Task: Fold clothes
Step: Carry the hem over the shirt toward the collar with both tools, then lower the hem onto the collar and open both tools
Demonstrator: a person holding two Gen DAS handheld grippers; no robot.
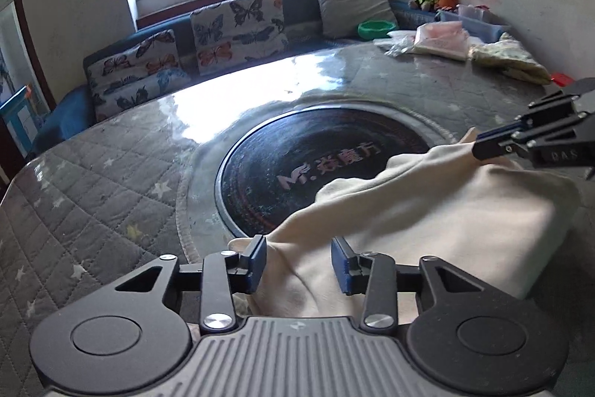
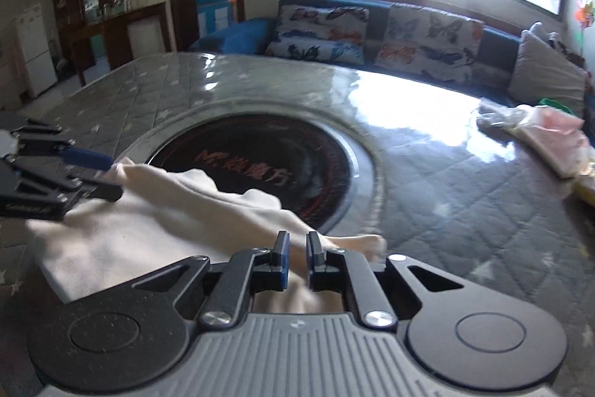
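A cream garment lies partly folded on the quilted grey table, over the edge of the black round inset. My left gripper is open, its blue-padded fingers apart on either side of the garment's near edge. My right gripper is nearly closed on a fold of the same garment, with cloth between its pads. The right gripper also shows in the left wrist view at the garment's far corner, and the left gripper shows in the right wrist view at the left.
A pile of pink and yellow clothes and a green bowl sit at the table's far right. A blue sofa with butterfly cushions runs behind the table under the window. A cabinet stands far left.
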